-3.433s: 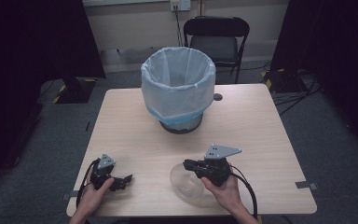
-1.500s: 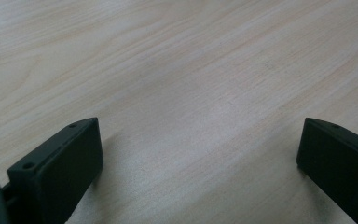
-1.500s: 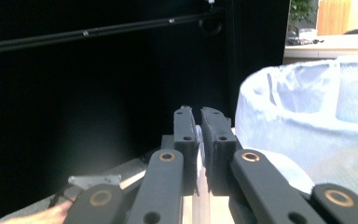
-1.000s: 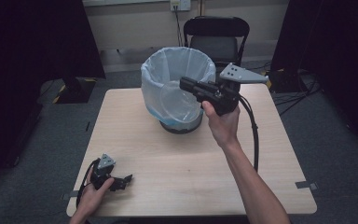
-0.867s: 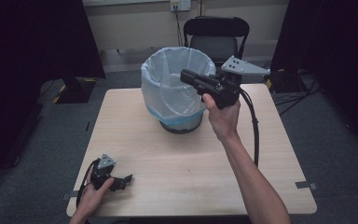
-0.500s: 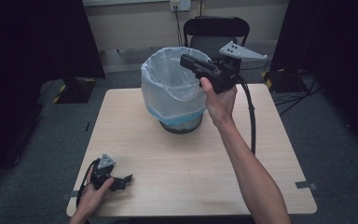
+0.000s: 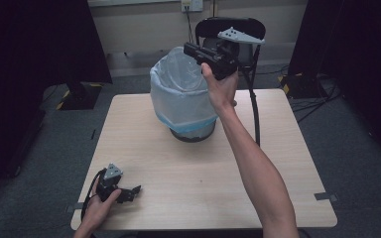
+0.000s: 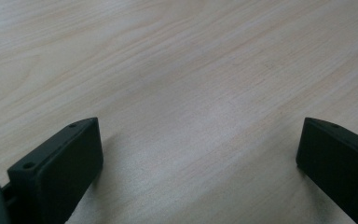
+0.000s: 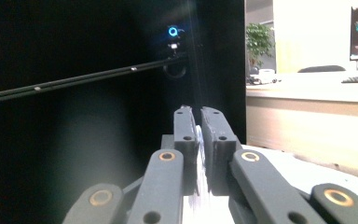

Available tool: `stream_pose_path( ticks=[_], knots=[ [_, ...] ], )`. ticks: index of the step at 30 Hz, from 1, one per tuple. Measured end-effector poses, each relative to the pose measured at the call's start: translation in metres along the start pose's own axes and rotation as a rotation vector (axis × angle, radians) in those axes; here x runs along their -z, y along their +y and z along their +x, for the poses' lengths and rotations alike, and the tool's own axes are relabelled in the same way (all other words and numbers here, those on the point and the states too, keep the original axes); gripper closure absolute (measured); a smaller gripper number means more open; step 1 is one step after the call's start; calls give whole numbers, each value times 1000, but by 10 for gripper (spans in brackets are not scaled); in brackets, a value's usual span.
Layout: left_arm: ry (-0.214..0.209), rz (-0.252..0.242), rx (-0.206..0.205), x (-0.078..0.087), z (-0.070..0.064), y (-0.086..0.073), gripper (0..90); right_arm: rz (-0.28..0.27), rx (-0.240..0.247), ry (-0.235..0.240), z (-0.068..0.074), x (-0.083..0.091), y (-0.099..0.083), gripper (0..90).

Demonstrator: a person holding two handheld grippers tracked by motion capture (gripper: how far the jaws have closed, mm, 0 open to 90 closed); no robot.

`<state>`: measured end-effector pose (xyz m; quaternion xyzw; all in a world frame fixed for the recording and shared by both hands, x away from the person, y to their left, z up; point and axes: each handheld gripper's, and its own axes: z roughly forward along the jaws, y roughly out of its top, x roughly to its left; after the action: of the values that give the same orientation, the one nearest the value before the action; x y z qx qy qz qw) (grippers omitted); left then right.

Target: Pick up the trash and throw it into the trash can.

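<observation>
A bin lined with a pale blue-white bag (image 7: 183, 104) stands at the back middle of the wooden table (image 7: 278, 163). My right gripper (image 7: 187, 48) is held high over the bin's far right rim, pointing left. Its jaws are shut on a thin piece of clear plastic (image 9: 199, 154), which hangs as a faint translucent shape (image 7: 189, 69) above the bin's mouth. In the right gripper view the right gripper (image 9: 196, 112) shows its jaws pressed together on that sheet. My left gripper (image 7: 135, 190) lies on the table's near left corner, open, with bare wood between the jaws of the left gripper (image 8: 200, 140).
A black chair (image 7: 250, 29) stands behind the table, right behind the raised gripper. The right gripper's cable (image 7: 253, 109) hangs down to the table beside the bin. Dark curtains flank the table on both sides.
The right gripper picked the clear plastic up from the table's near side, carried it to the bin, and has kept rising and moving back over the rim. The left gripper has not moved.
</observation>
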<state>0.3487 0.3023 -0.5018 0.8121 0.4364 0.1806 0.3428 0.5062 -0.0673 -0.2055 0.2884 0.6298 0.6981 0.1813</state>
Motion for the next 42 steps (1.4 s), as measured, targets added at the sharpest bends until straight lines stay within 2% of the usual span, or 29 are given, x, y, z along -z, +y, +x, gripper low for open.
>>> stream_pose_path(
  ticks=[5, 7, 11, 14, 18, 20, 24, 25, 26, 29, 30, 38, 40, 42],
  knots=[
    [0, 0, 0, 0, 0, 0, 0, 17, -16, -24, -12, -9, -6, 849],
    [0, 0, 0, 0, 0, 0, 0, 28, -26, -49, -21, -14, -8, 848],
    [0, 0, 0, 0, 0, 0, 0, 47, -24, -86, -29, -19, -12, 841],
    [0, 0, 0, 0, 0, 0, 0, 67, -42, -103, -33, -22, -14, 708],
    [0, 0, 0, 0, 0, 0, 0, 118, -48, -143, -34, -24, -20, 630],
    [0, 2, -4, 0, 0, 0, 0, 119, -45, -148, -34, -24, -21, 607],
    [-1, 1, -2, 0, 0, 0, 0, 138, -34, -165, -35, -21, -27, 484],
    [-1, 1, -2, 0, 0, 0, 0, 138, -34, -165, -35, -21, -27, 484],
    [-1, 2, -1, 0, 0, 0, 0, 145, -27, -174, -35, -21, -29, 426],
    [-1, 2, -1, 0, 0, 0, 0, 150, -13, -183, -34, -20, -30, 396],
    [0, 2, -4, 0, 0, 0, 0, 155, -8, -182, -33, -19, -33, 348],
    [-1, 4, -5, 0, 0, 0, 0, 136, -9, -183, -32, -5, -40, 290],
    [-1, 4, -5, 0, 0, 0, 0, 153, 19, -193, -28, 1, -41, 271],
    [-1, 3, -5, 0, 0, 0, 0, 163, 15, -191, -26, 5, -43, 243]
  ],
)
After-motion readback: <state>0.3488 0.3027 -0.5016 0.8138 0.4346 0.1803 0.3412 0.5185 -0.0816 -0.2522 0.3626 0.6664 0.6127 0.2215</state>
